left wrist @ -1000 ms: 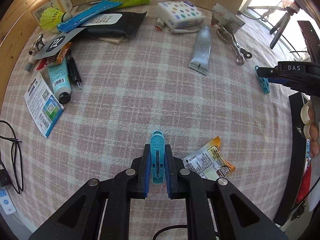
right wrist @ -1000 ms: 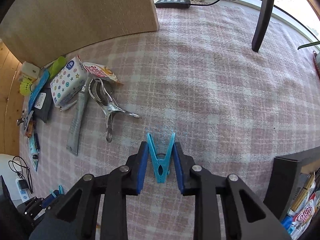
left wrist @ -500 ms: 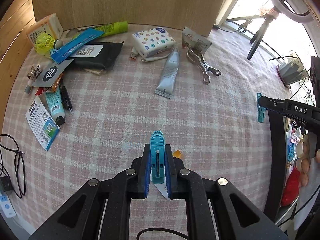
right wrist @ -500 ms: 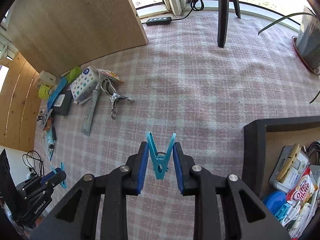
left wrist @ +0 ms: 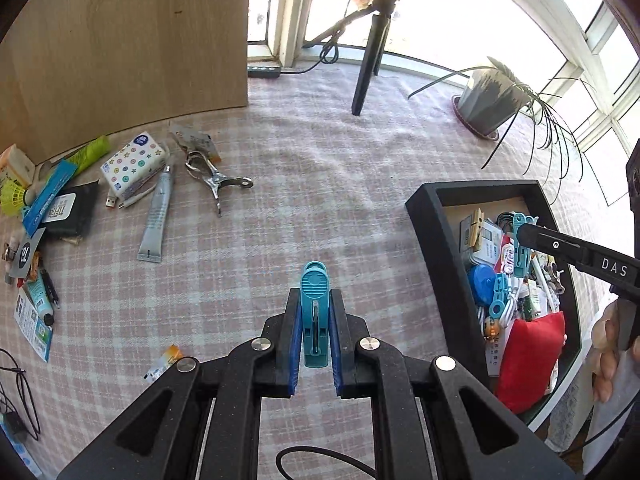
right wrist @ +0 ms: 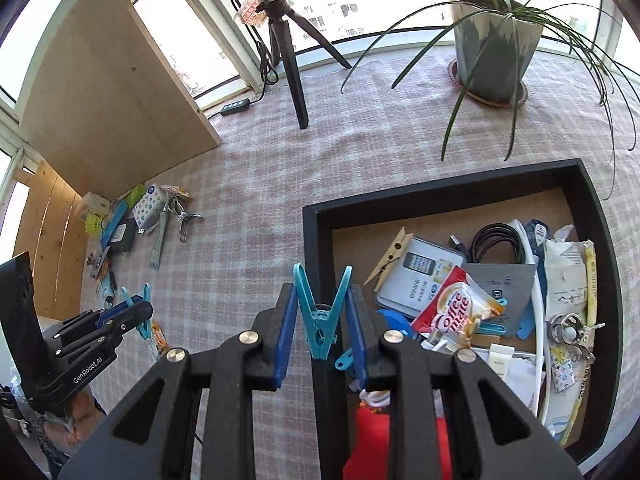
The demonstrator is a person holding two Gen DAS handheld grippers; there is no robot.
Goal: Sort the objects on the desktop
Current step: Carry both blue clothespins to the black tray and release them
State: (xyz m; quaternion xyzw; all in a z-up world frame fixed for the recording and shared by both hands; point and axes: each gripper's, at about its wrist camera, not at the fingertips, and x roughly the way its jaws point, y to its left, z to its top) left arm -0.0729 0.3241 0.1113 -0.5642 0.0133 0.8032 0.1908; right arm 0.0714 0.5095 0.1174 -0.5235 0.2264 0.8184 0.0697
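L gripper [left wrist: 315, 332] clamps a teal clothespin [left wrist: 315, 316] above the plaid cloth, left of the black tray [left wrist: 426, 216], while R gripper [right wrist: 320, 328] pinches a second blue peg [right wrist: 320, 312] over the tray's left rim.

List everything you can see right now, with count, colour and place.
pegs: 2, teal, one in each gripper
tray: 1, black, right side, holding clutter
wooden peg: 1, tan, in tray
coffee sachet: 1, red and white, in tray
red pouch: 1, near end of tray
tissue pack: 1, white with dots, left pile
tube: 1, silver, beside tissue pack
metal clip: 1, silver, right of tube
shuttlecock: 1, yellow, far left
plant: 1, grey pot, far edge
tripod: 1, black, by window
board: 1, wooden, upright behind pile
left gripper: shut on peg
right gripper: shut on peg, at tray's edge
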